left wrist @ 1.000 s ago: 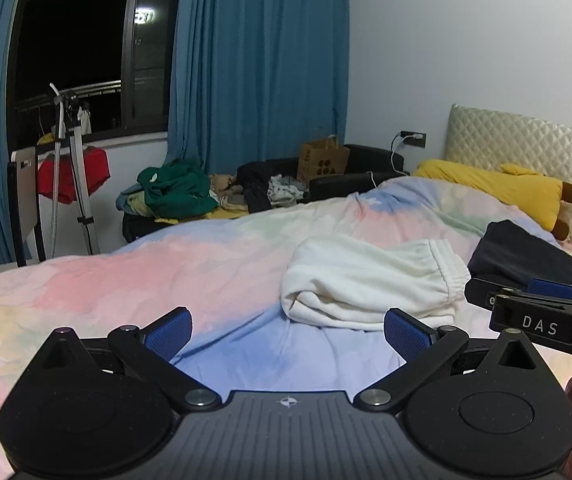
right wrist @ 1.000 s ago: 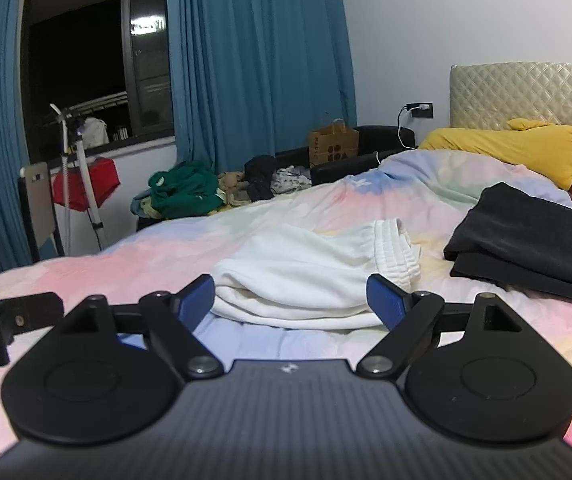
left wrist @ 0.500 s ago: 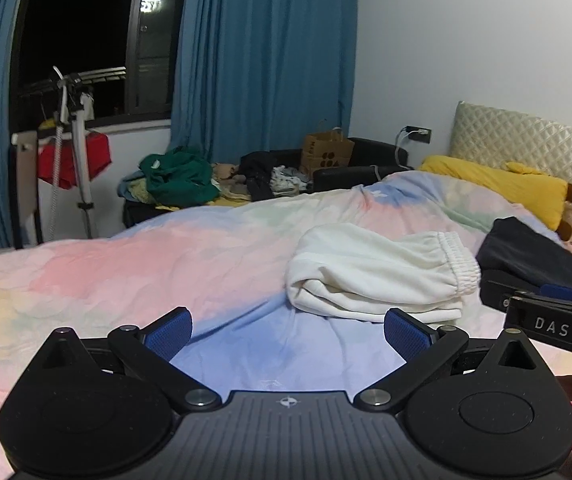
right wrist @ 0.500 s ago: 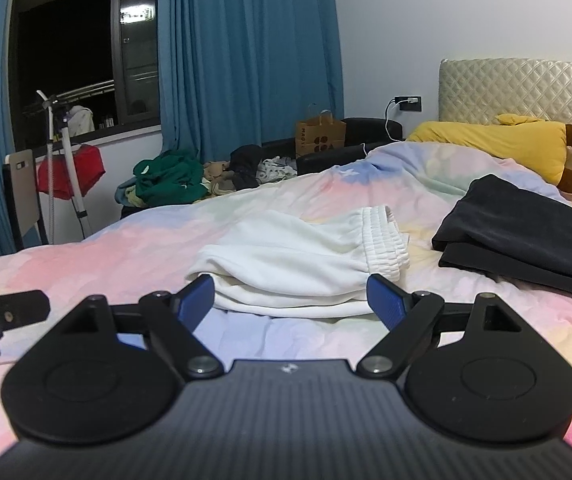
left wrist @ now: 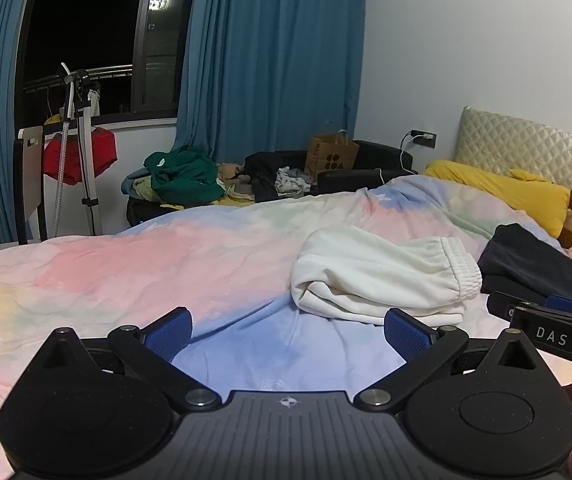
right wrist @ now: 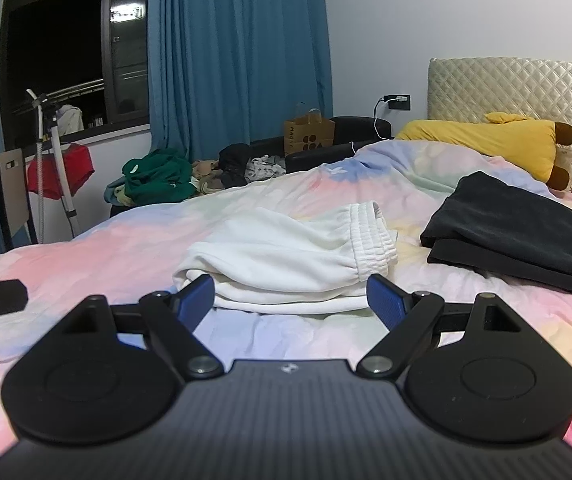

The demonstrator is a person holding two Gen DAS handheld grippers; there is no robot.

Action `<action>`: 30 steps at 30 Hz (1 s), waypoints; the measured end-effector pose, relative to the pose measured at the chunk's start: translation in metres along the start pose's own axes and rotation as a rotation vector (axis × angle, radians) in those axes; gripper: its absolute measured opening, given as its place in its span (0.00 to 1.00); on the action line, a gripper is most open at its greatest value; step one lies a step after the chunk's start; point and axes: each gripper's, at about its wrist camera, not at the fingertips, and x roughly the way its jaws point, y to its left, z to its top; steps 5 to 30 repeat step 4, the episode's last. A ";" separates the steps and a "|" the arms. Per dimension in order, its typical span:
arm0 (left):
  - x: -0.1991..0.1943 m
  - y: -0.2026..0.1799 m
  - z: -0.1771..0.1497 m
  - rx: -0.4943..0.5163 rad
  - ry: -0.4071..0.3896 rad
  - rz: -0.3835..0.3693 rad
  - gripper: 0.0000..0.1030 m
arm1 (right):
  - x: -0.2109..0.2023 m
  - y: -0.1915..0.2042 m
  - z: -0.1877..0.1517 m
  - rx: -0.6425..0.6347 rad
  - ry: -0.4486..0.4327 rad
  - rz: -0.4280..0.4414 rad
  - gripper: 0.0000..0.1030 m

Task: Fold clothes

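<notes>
Bed edge: the bed (left wrist: 134, 264) is ending at the far left, where a chair (left wrist: 30, 184) and a stand (left wrist: 86, 160) are standing just beyond it.
Far side: a couch (right wrist: 318, 152) heaped with clothes is running along the bed's far edge, under blue curtains (right wrist: 238, 48).
Head end: a headboard (right wrist: 518, 84) and a yellow plush (right wrist: 486, 140) are closing off the right.
Open room: a wide stretch of bare pastel quilt is lying left of and in front of the white garment; the right is crowded by a black pile (right wrist: 518, 232).
White garment (right wrist: 286, 256): it is lying mid-bed, folded over on itself in thick layers, its ribbed elastic band bunching at the right end, a rounded fold at the left.
Left hand-held gripper (left wrist: 286, 330): it is hovering over the quilt, spread wide and holding nothing, the garment just ahead to its right.
Right hand-held gripper (right wrist: 291, 304): it is spread wide and empty, its blue pads (right wrist: 386, 302) framing the garment's near edge without touching it.
Neighbour: the right hand-held gripper is showing at the left view's right edge.
</notes>
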 end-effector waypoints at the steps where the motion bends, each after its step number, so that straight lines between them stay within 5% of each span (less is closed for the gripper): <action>1: -0.001 -0.001 0.000 0.003 0.001 0.001 1.00 | 0.000 0.000 0.000 0.003 0.001 0.000 0.82; 30: -0.004 -0.003 -0.002 0.007 0.003 0.001 1.00 | 0.000 -0.002 -0.001 0.009 0.000 -0.001 0.82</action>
